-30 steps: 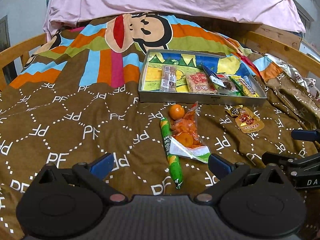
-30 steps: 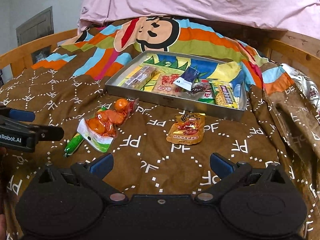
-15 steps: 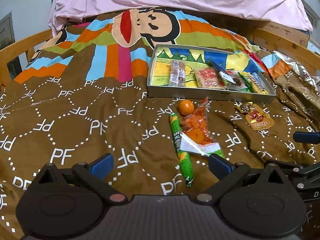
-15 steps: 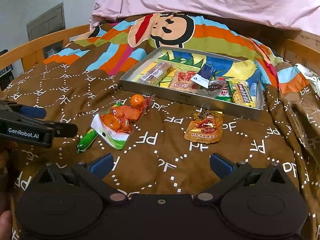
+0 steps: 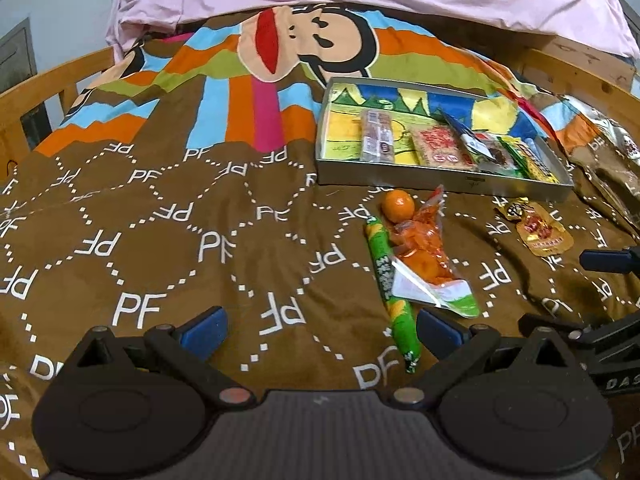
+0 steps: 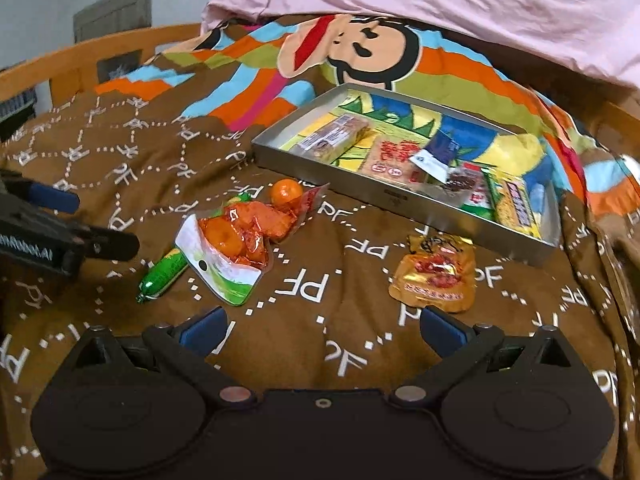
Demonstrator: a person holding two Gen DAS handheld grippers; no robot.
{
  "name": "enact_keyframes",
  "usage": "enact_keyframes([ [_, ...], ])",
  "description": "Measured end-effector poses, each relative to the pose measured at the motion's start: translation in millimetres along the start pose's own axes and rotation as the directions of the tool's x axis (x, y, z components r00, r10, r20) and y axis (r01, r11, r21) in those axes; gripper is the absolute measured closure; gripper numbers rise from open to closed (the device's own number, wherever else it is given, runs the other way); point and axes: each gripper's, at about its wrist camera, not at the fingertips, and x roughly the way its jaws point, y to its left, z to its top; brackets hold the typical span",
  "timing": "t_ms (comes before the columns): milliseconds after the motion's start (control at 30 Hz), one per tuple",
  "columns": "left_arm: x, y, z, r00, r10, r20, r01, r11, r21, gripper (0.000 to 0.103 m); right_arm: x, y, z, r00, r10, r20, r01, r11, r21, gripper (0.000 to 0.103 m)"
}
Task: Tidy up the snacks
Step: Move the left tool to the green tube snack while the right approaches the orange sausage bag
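- Left gripper (image 5: pixel 320 330): jaws spread wide and empty, hovering low over the brown blanket (image 5: pixel 160 240); its right-hand pad sits just beside the lower end of the green sausage stick (image 5: pixel 390 280), so this stick is probably the next thing to be picked up
- Right gripper (image 6: pixel 322 330): likewise open and holding nothing, aimed at bare blanket between the two loose groups of snacks
- Metal tray (image 5: pixel 400 178): rests flat on the blanket beyond the loose snacks and already holds several packets laid side by side, which marks it as the likely collecting place
- Loose snacks, all outside the tray: the sausage stick lies partly under the orange snack bag (image 5: pixel 424 256); a small orange (image 5: pixel 397 205) touches the bag's far end, near the tray wall; a golden packet (image 6: pixel 436 276) lies apart on the right, near the tray's front corner
- Judgement: sorting is partly done, with four items left on the blanket; the overlap of bag and stick may let one drag the other
- Left wrist view only: the full length of the stick, and the right gripper's finger (image 5: pixel 608 260) entering at the right edge
- Right wrist view only: the golden packet close up, the tray's contents at an angle, and the left gripper's fingers (image 6: pixel 56 200) at the left edge, apart from the snacks
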Motion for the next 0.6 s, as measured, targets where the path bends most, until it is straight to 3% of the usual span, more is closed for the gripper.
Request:
enact_keyframes([
  [200, -0.1, 8.8, 0.5, 1.0, -0.002, 0.004, 0.002, 1.0, -0.019, 0.0, 19.5, 5.6, 2.4, 1.0, 0.024, -0.019, -0.024, 0.999, -0.022, 0.001],
  [433, 1.7, 16.8, 0.6, 1.0, -0.015, 0.006, 0.015, 0.999, -0.029, 0.0, 36.2, 19.9, 1.6, 0.999, -0.036, -0.004, 0.035, 0.993, -0.117, 0.001],
  [600, 3.0, 19.3, 2.0, 1.0, -0.025, 0.009, 0.026, 0.999, -0.044, 0.0, 39.3, 38.0, -1.4, 0.997, -0.046, 0.066, 0.06, 0.97, -0.236, 0.001],
])
